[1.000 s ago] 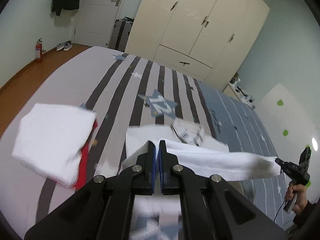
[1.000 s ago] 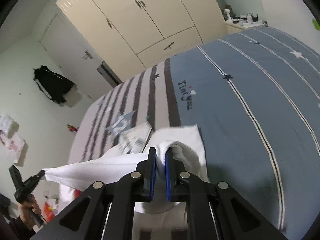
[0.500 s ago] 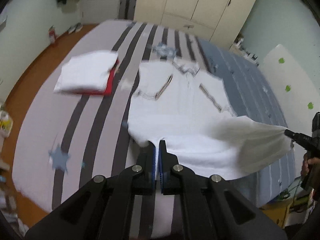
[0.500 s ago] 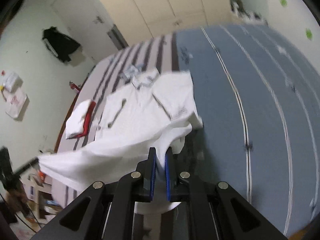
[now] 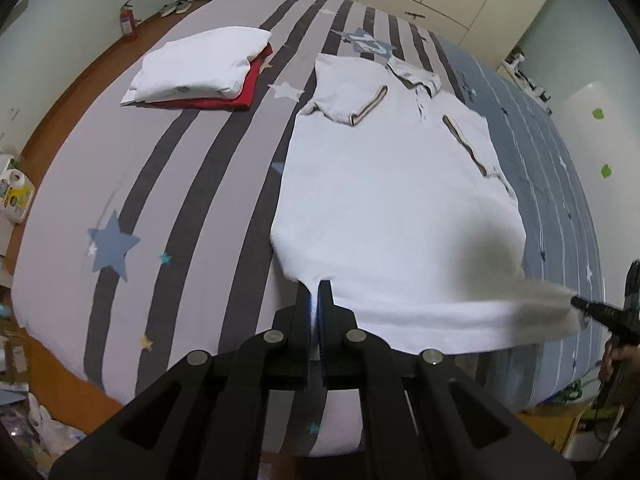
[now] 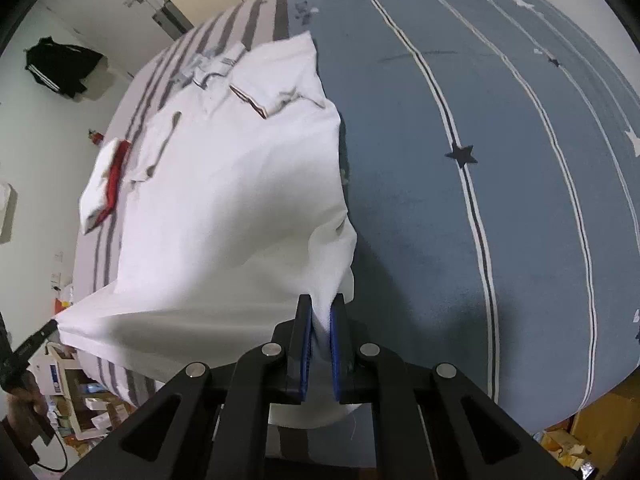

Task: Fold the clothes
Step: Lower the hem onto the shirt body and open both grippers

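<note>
Your left gripper (image 5: 314, 300) is clenched on the near left corner of the white polo shirt (image 5: 384, 184), its pads pinching the hem with almost no gap between them. Your right gripper (image 6: 320, 320) is clamped on the near right corner of the same hem, a thick bunch of white cloth squeezed between its blue pads (image 6: 335, 340). Between your two grippers the hem is stretched taut and lifted off the bed (image 5: 192, 184), while the rest of the shirt lies spread out beyond them, running away from you toward the far end. Its collar sits at the far end, and both short sleeves, edged with striped trim, are folded inward onto the chest. The shirt straddles the line where the grey striped part of the cover meets the blue part: its left side on the stripes, its right edge on the blue. Well apart from it, to the far left, a folded white garment (image 5: 200, 64) rests on top of a folded red garment (image 5: 224, 98).
</note>
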A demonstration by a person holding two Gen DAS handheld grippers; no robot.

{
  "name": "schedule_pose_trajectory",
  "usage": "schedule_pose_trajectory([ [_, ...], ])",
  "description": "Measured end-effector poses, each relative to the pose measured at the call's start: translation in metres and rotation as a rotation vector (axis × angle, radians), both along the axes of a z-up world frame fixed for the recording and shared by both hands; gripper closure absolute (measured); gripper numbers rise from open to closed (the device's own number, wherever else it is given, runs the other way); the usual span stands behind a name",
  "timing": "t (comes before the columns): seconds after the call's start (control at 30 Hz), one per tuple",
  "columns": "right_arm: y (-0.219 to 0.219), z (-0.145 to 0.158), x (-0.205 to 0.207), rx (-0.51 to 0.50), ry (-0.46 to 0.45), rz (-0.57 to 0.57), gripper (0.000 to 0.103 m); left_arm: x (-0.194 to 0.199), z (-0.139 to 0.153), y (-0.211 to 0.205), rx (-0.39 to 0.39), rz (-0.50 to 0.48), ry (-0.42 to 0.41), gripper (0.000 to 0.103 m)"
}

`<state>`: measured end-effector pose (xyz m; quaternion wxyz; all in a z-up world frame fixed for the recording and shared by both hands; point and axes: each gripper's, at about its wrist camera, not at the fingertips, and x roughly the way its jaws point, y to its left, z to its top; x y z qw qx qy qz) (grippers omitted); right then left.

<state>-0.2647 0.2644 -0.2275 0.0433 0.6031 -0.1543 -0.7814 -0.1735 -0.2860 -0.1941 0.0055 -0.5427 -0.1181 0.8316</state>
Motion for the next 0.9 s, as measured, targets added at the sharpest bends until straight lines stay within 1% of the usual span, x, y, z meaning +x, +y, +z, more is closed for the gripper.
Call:
schedule_pose_trajectory([
  [0.1,-0.003,-0.006,-0.014,-0.013,0.019,-0.007,0.096,-0.030,-0.003,0.003,-0.017,-0.011,0.035,0.101],
  [0.17,-0.004,-0.008,-0.034,-0.021,0.039,-0.010,0.096,-0.054,-0.008,0.004,-0.034,-0.019,0.042,0.101],
  [0.23,-0.004,-0.010,-0.059,-0.035,0.049,-0.018,0.096,-0.087,-0.015,0.003,-0.040,-0.027,0.049,0.101],
  [0.3,-0.005,-0.017,-0.091,-0.039,0.049,-0.021,0.096,-0.123,-0.024,0.000,-0.034,-0.029,0.067,0.101],
  [0.47,-0.001,-0.035,-0.187,-0.075,0.087,-0.043,0.096,-0.209,-0.047,-0.009,-0.018,-0.027,0.091,0.101],
  [0.57,0.003,-0.048,-0.238,-0.095,0.082,-0.056,0.096,-0.260,-0.067,-0.010,-0.001,-0.032,0.060,0.101],
  [0.63,0.004,-0.060,-0.269,-0.098,0.071,-0.061,0.096,-0.289,-0.086,-0.005,-0.031,-0.066,0.039,0.101],
  [0.67,0.002,-0.067,-0.281,-0.092,0.065,-0.056,0.096,-0.301,-0.096,-0.002,-0.048,-0.081,0.014,0.101],
  [0.73,-0.001,-0.081,-0.304,-0.081,0.044,-0.048,0.096,-0.321,-0.111,0.001,-0.042,-0.093,-0.013,0.101],
  [0.8,-0.005,-0.094,-0.317,-0.065,0.021,-0.041,0.096,-0.331,-0.112,0.001,-0.038,-0.097,-0.009,0.101],
  [0.9,-0.007,-0.097,-0.328,-0.051,0.026,-0.034,0.096,-0.346,-0.113,0.000,-0.034,-0.097,-0.001,0.101],
])
